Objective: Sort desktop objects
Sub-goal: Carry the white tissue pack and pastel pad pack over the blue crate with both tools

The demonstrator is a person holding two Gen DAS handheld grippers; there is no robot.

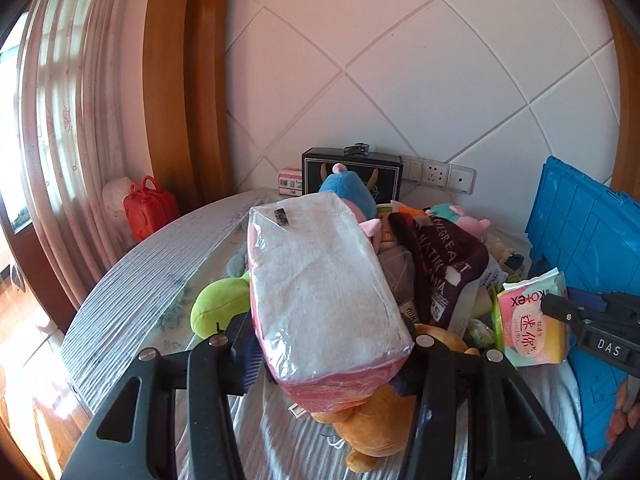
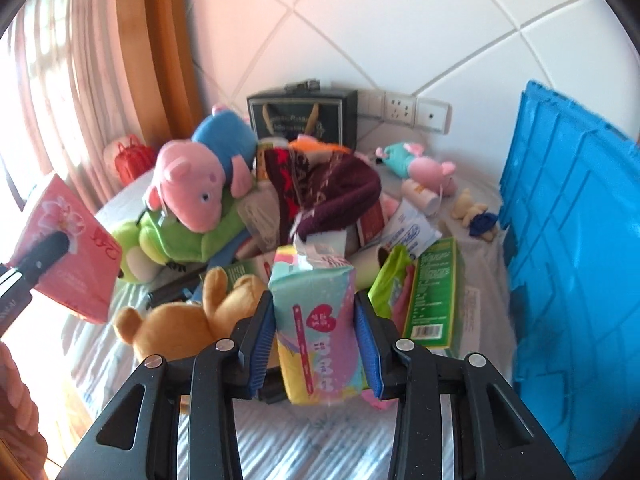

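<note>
Altogether two packs (image 1: 324, 288) (image 2: 320, 320), one crate (image 2: 572, 240).

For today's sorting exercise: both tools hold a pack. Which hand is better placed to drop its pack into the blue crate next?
Probably the right. Its tool grips the small pack with the blue crate right beside it. The left tool, holding the tissue pack, sits farther from the crate.

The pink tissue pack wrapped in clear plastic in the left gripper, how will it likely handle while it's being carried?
The pink tissue pack in clear plastic probably feels light for its bulk, being soft paper. Its glossy wrap looks slippery, so it could slide between the left gripper fingers. It sticks out far beyond them, so it may sag or pivot.
</note>
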